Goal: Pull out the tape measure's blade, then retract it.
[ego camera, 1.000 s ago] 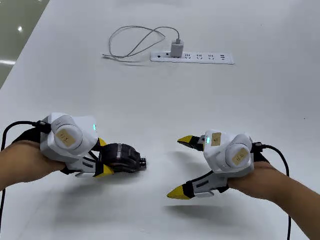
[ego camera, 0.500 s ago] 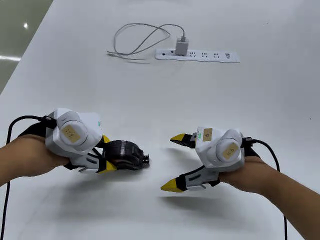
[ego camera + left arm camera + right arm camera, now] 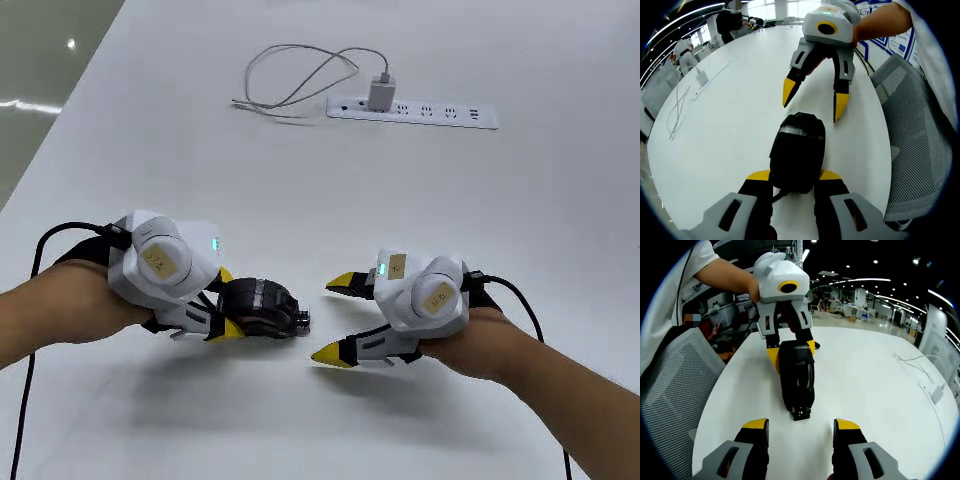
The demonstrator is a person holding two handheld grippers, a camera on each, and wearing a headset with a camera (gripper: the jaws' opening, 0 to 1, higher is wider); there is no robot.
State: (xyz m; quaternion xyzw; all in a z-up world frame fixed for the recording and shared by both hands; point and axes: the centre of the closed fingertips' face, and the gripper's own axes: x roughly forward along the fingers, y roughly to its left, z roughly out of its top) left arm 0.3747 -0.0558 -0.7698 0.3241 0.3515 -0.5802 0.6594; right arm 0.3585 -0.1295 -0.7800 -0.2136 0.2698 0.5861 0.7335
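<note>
The tape measure (image 3: pixel 262 308) lies on the white surface (image 3: pixel 300 180). The left gripper (image 3: pixel 230 303) pinches the back end of its black case, with the fingers pressed against both sides. The blade is wound in, and its end hook (image 3: pixel 801 413) sticks out of the case mouth, facing the right gripper (image 3: pixel 335 318). That gripper's fingers (image 3: pixel 756 426) are spread wide and clear of the hook, which sits just ahead of the gap between them.

The hook is small and low against the surface. The likeliest failure is therefore the right fingers closing over or beside it and catching nothing, or scraping the surface. The left hold covers only the rear of the case, so a pull off the blade's line could twist the case loose. If the blade is let go abruptly once it is out, it may whip back and jolt the case.
</note>
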